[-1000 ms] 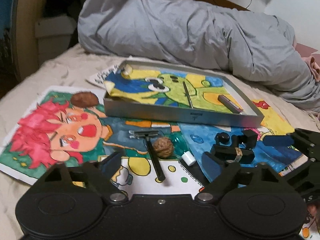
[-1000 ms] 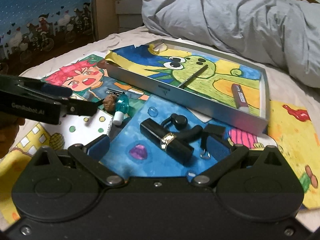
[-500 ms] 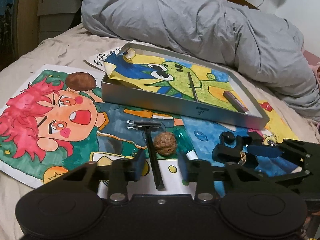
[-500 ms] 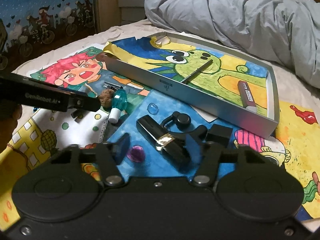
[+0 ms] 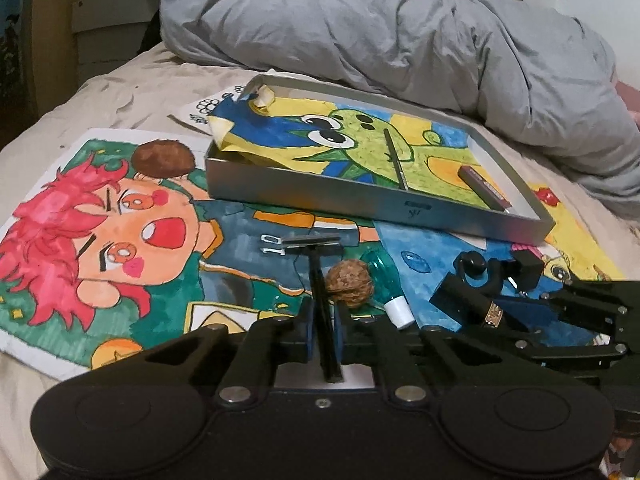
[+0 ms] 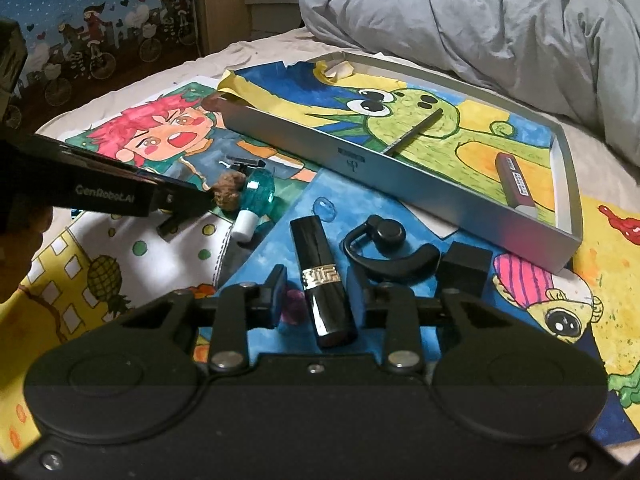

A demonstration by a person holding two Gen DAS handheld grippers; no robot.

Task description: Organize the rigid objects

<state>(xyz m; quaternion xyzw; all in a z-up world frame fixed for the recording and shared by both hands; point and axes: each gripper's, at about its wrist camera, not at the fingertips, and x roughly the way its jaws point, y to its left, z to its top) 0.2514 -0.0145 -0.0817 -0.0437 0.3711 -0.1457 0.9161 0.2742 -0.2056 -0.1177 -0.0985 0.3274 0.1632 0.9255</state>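
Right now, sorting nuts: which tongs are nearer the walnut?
Left. The left tongs sit beside the walnut, gripping the razor; the right tongs straddle the lipstick.

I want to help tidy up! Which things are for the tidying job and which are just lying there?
For the job: razor, lipstick, walnut, teal bulb, black earpiece, silver tray.

Just lying there: grey duvet, paintings, bedsheet.

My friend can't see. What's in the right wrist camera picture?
The right tool sits around a black lipstick lying on colourful drawings, fingers not quite touching it. Behind are a black earpiece and a silver tray holding a pencil.
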